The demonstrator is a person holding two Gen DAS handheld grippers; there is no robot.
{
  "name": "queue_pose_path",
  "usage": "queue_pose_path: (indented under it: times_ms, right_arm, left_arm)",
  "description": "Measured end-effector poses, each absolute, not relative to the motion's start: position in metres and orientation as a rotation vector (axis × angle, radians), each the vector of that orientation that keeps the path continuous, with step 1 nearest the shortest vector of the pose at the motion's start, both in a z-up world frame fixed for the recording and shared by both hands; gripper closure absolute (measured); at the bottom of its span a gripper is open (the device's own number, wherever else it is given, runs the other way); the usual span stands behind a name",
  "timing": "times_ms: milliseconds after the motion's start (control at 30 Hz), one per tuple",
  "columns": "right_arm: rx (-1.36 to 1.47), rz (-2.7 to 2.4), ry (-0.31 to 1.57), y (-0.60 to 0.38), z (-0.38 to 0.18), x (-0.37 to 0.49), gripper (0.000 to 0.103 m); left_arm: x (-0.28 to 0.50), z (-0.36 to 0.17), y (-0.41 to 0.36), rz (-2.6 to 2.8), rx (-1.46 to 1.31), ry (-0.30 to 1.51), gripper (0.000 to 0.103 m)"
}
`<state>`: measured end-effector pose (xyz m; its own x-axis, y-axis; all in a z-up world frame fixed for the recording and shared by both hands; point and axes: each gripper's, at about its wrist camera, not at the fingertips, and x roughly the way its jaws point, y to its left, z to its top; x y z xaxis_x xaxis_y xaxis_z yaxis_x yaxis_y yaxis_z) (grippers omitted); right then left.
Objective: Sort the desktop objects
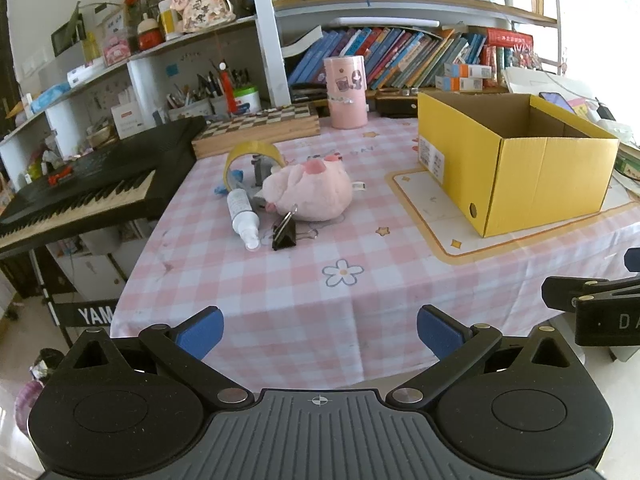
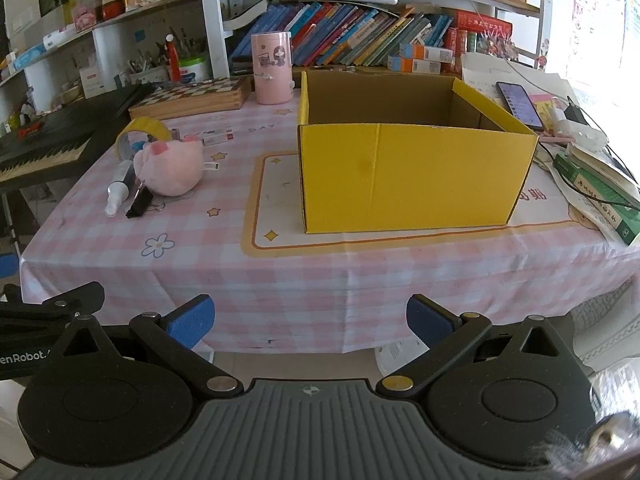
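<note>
Left gripper (image 1: 320, 330) released, jaws wide, hanging off table's near edge, holding nothing. Right gripper (image 2: 310, 320) same, spread and empty.

Clutter bunched toward table's (image 1: 280, 320) left edge: binder clip (image 1: 285, 231) nearest, spray bottle (image 1: 243, 216) touching beside it, plush pig (image 1: 310, 192) behind, tape roll (image 1: 252, 156) furthest back.

Yellow box (image 2: 412, 176) open-topped, right of pile.

Best opener, likely: left takes clip first, straight approach, pinch across body, avoid nudging bottle.

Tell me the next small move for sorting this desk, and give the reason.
Probably ease the left claw forward toward the black metal binder clip, the nearest of the loose items. Both claws, the right claw too, are open, empty and short of the table edge. The clip, white spray bottle and pink plush toy cluster left of the open yellow cardboard box, which looks empty.
</note>
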<state>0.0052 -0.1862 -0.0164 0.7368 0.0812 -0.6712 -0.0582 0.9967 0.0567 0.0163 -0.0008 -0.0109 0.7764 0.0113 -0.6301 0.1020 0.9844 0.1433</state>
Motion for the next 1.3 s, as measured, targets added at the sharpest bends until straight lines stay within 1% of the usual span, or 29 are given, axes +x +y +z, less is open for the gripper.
queue_pose_path:
  times_ms: [533, 800, 867, 1033, 1300]
  right_arm:
    - [0.011, 0.13, 0.747, -0.167, -0.017, 0.001, 0.0]
    - [-0.022, 0.228, 0.74, -0.144, -0.013, 0.003, 0.003]
    - [-0.032, 0.257, 0.734, -0.138, -0.011, 0.005, 0.006]
    - [-0.055, 0.327, 0.72, -0.121, -0.007, 0.009, 0.009]
    - [-0.077, 0.401, 0.715, -0.101, -0.007, 0.021, 0.01]
  left_arm:
    - [0.008, -0.015, 0.013, -0.03, 0.175, 0.696, 0.0]
    - [0.002, -0.012, 0.034, 0.039, 0.143, 0.71, 0.0]
    - [0.001, -0.011, 0.04, 0.057, 0.133, 0.715, 0.0]
    - [-0.001, -0.008, 0.055, 0.11, 0.098, 0.715, 0.0]
    - [0.001, -0.007, 0.071, 0.173, 0.063, 0.722, 0.0]
